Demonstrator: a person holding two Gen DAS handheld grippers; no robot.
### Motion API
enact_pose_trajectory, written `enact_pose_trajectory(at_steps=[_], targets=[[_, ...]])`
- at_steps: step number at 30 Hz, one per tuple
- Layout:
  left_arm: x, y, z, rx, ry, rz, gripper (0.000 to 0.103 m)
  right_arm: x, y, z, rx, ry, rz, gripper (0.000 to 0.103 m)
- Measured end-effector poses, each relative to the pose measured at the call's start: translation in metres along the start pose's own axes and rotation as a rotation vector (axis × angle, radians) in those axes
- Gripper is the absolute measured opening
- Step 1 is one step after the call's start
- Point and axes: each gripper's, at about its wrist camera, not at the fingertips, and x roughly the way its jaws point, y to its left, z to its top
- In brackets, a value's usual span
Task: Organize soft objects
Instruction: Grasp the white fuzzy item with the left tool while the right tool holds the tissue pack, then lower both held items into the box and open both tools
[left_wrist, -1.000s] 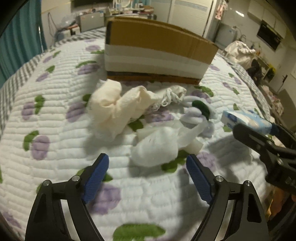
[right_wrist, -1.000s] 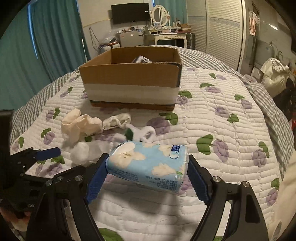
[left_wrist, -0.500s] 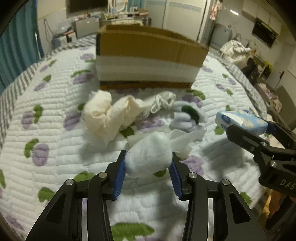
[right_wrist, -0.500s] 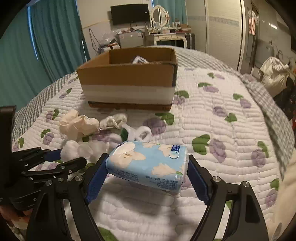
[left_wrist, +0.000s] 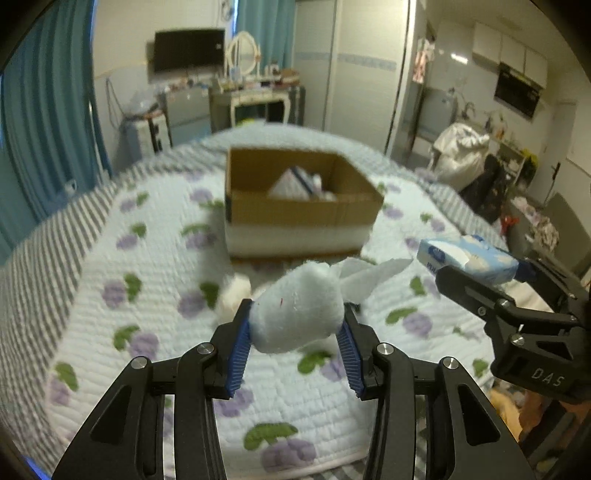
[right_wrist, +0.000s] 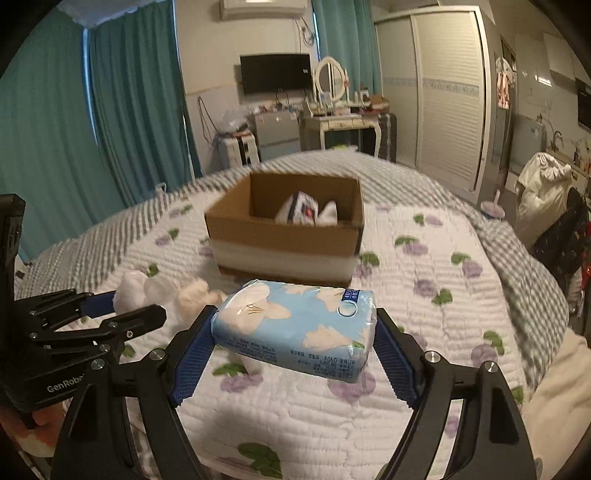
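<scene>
Both hand-held grippers are loaded and raised over the bed. Closest to me, the left gripper has its blue-padded fingers pinched in on a fluffy white wad of soft fabric, with a strip of thin white tissue trailing off its far side. Beside it, the right gripper is spread wide and clamps a light-blue plastic-wrapped tissue pack with a pale flower print by its two ends. Further out on the white quilted bedspread with purple and green motifs a few pale soft pieces lie loose. Beyond them stands the open brown cardboard box, already holding some items. I judge this the carry step: next, each load needs bringing over the box rim before letting go.
</scene>
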Motion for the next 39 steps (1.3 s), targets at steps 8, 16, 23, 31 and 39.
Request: enact_pose_trajectory(at_steps=[8,16,23,31,39], targets=[[-0.005,0.005,0.061,0.035,-0.110,0.017,0.043,-0.004,0.002,0.065,-0.045,-0.088,0.001,0.082],[0.043,0.019,0.117,0.051,-0.145,0.038,0.043,0.038,-0.012,0.135,-0.039,-0.113,-0.005,0.082],[0.114,0.034,0.148,0.052,-0.116,0.081,0.043,0.114,-0.032,0.172,-0.007,-0.082,0.006,0.082],[0.180,0.048,0.158,0.064,-0.064,0.074,0.043,0.207,-0.053,0.179,0.017,0.000,-0.004,0.082],[0.187,0.042,0.157,0.110,-0.065,0.076,0.047,0.237,-0.062,0.175,0.051,0.022,0.006,0.084]])
